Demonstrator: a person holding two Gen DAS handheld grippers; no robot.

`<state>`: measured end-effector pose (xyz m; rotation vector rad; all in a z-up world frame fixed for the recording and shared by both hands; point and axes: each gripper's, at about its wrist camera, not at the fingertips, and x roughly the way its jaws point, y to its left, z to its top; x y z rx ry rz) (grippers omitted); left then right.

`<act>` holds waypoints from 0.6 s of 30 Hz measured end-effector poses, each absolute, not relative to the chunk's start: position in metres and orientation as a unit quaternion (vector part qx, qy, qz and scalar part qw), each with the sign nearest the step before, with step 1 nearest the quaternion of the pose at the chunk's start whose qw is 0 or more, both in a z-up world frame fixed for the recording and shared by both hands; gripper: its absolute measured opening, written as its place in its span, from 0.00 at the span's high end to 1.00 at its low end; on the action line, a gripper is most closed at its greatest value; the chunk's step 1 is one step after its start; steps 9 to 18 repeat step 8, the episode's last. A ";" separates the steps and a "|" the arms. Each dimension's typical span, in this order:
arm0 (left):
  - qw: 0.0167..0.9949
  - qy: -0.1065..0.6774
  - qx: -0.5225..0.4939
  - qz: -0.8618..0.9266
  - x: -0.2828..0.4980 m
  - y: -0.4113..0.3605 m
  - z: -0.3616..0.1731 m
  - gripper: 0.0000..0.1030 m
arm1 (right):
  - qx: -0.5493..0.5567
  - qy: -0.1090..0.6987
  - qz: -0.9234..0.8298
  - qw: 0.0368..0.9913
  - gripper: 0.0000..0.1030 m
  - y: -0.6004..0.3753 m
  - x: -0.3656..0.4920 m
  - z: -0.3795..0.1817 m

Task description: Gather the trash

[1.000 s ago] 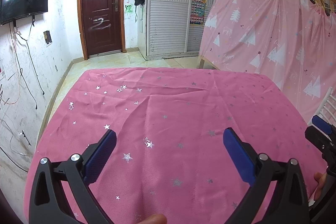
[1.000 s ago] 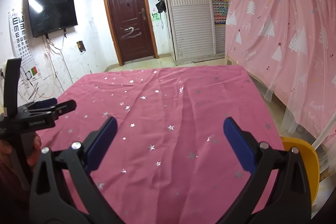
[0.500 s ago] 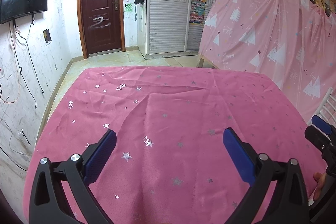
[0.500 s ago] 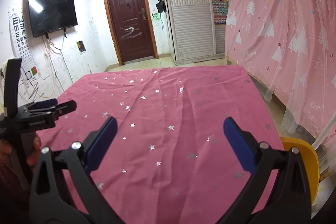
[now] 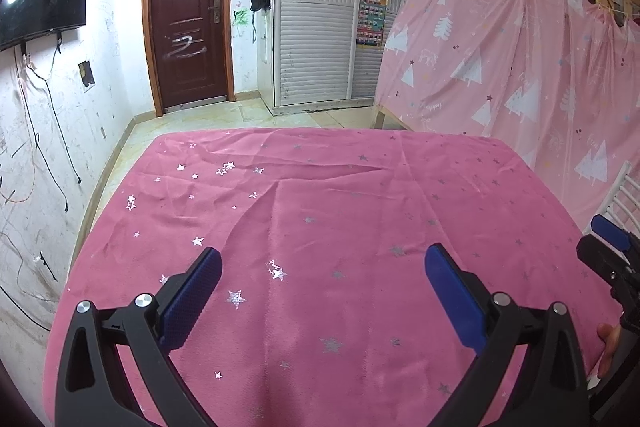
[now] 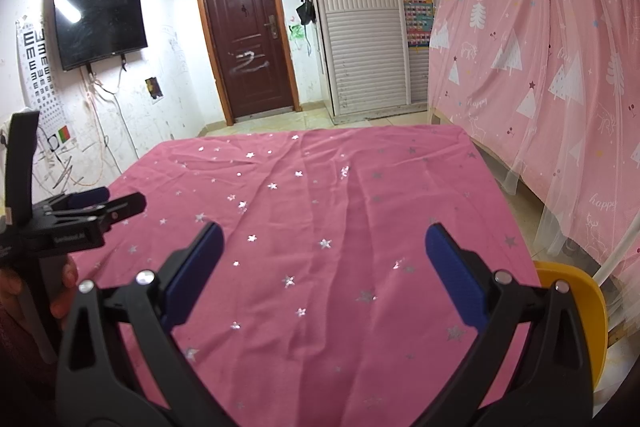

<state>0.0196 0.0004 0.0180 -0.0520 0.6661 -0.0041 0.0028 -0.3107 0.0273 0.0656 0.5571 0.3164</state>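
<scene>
Pink star-print tablecloth (image 5: 320, 227) filling both frames below wide-apart left gripper (image 5: 322, 281) and right gripper (image 6: 323, 255), probably poised for searching (no trash visible anywhere), with "happy" readable on curtain (image 6: 560, 47) at right and E-rows on eye chart (image 6: 36, 63) at left.

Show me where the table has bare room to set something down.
The pink star tablecloth shows nothing lying on it, from the far edge facing the door to the open left tool. The near corners are tightest: the open right tool hangs there, above a yellow chair.
</scene>
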 end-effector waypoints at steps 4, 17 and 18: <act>0.945 0.327 -0.023 -0.002 0.019 -0.001 0.019 0.08 | 0.033 0.274 0.155 0.949 0.06 -0.310 0.003 0.027; 0.945 0.328 -0.022 -0.002 0.019 -0.002 0.019 0.08 | 0.032 0.274 0.155 0.949 0.06 -0.310 0.003 0.027; 0.945 0.328 -0.022 -0.002 0.019 -0.002 0.019 0.08 | 0.032 0.274 0.155 0.949 0.06 -0.310 0.003 0.027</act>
